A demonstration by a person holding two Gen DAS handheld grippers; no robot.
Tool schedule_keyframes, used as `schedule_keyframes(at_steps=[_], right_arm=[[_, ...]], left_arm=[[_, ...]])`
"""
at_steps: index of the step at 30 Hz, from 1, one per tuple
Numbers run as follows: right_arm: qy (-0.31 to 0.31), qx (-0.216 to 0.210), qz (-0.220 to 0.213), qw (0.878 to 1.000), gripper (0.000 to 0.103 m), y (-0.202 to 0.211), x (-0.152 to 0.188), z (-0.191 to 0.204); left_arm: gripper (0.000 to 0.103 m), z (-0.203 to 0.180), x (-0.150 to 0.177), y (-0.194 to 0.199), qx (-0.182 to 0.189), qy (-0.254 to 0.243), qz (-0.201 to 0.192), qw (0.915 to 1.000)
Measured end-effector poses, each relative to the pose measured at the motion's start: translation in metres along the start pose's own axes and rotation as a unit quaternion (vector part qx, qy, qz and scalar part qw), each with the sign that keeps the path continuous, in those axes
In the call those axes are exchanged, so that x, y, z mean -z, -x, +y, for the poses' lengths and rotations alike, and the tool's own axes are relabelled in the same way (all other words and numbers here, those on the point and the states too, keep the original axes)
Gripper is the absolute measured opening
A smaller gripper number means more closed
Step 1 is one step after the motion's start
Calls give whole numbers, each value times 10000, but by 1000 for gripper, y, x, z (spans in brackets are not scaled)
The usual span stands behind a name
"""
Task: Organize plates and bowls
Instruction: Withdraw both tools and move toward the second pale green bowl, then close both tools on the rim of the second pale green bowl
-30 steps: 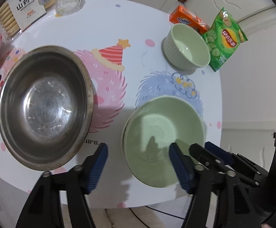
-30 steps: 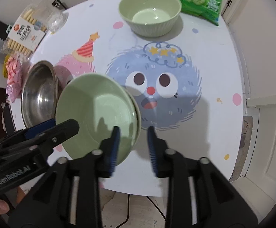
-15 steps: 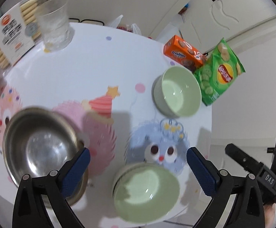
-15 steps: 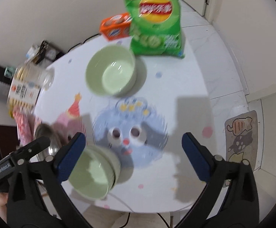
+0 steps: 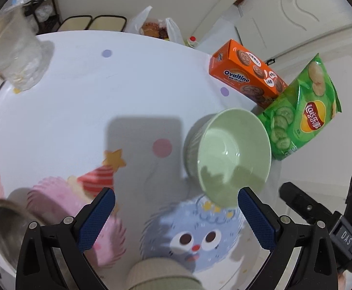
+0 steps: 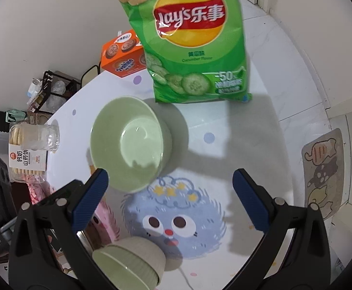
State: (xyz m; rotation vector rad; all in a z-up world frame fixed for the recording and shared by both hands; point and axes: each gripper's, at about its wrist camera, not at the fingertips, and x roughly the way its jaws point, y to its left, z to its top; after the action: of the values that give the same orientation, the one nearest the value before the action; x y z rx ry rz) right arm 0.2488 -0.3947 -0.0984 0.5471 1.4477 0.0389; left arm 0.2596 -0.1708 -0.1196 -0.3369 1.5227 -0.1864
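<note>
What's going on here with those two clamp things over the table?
A person holds a two-finger gripper in each hand while tidying bowls on a cartoon-print table. Both the left gripper and right gripper are open and empty, their jaws having just spread wide. They point toward a lone green bowl beside a chips bag. Stacked green bowls sit near the table's front edge.

1. Pale green ribbed bowl (image 6: 130,145): upright, empty, on table near far edge, just in front of chip bag.
2. Stacked green bowls (image 6: 130,263): at near table edge, ribbed outside, upright, empty.
3. Steel bowl (image 5: 4,227): left near edge, upright, only partly visible.
</note>
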Motion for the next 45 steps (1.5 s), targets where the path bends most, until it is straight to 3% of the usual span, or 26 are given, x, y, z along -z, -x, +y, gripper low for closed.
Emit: schedule_keyframes(at_steps=[6,10,14,18,20,21,26,28,45], right_arm=[[22,23,91,10000,102,-19,-15,3],[68,96,101,9999,101,-26,-20,5],[116,142,114,9998,77,-31,-22,9],[152,186,22,9997,69,-32,-24,13],[186,191,120,9996,46,-36,-24,14],[189,222,151,9995,41,-37,-25,13],[182,212,275,9992,15,-46,-23,13],[226,271,287,9990,12,-48,-22,14],[512,505,91,9974,8,-30,-11,24]], left_arm=[[98,-7,-15,-14,-144,-93,-1,9999],[80,-6,-20,-20,-163,-35,29,9999],[66,-5,-24,-26,-150,-39,117,9998],[46,-3,-27,-29,-83,-74,158,9998],[34,-3,-28,-31,-64,-67,159,9998],[28,-3,-29,-31,-36,-64,163,9998],[14,-5,-41,-37,114,-90,218,9997],[8,-8,-41,-36,183,-99,233,9995],[6,-23,-27,-3,119,-410,33,9991]])
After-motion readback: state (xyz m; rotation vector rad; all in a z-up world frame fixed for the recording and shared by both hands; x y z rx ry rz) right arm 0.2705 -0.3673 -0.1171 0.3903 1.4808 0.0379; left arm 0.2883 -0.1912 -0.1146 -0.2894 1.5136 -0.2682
